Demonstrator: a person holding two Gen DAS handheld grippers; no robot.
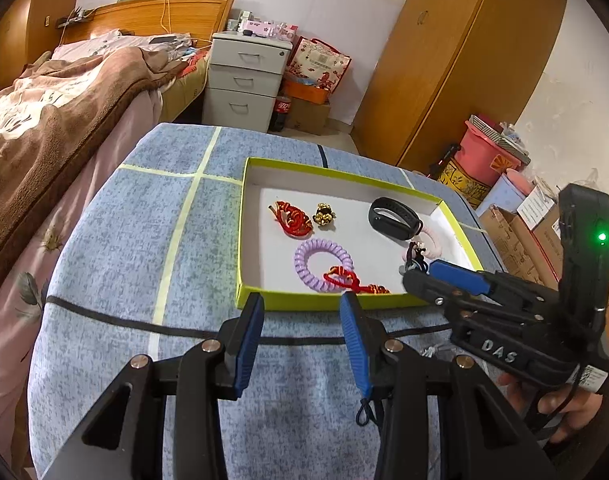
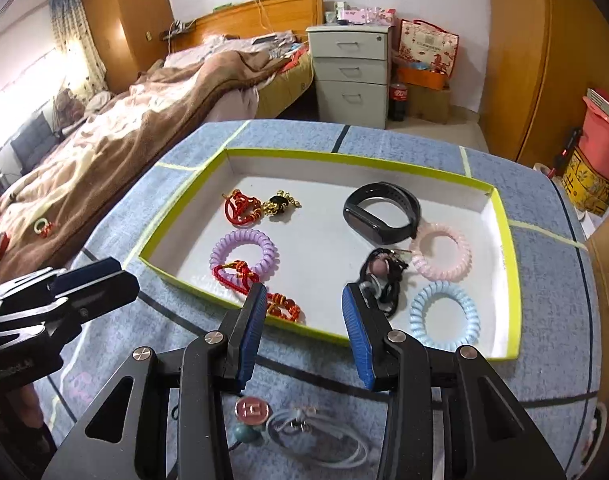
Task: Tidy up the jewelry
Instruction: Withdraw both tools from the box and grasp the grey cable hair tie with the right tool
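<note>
I am holding the left gripper (image 1: 300,312) open and empty before the tray (image 2: 503,216), where most jewelry is already lying. I am keeping the right gripper (image 2: 300,304) open above the loose cord charm (image 2: 304,432); next: descend, clamp it

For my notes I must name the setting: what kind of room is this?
Most likely a home bedroom: an unmade bed with a wooden headboard, a drawer cabinet beside it, and a tall wooden wardrobe.
</note>
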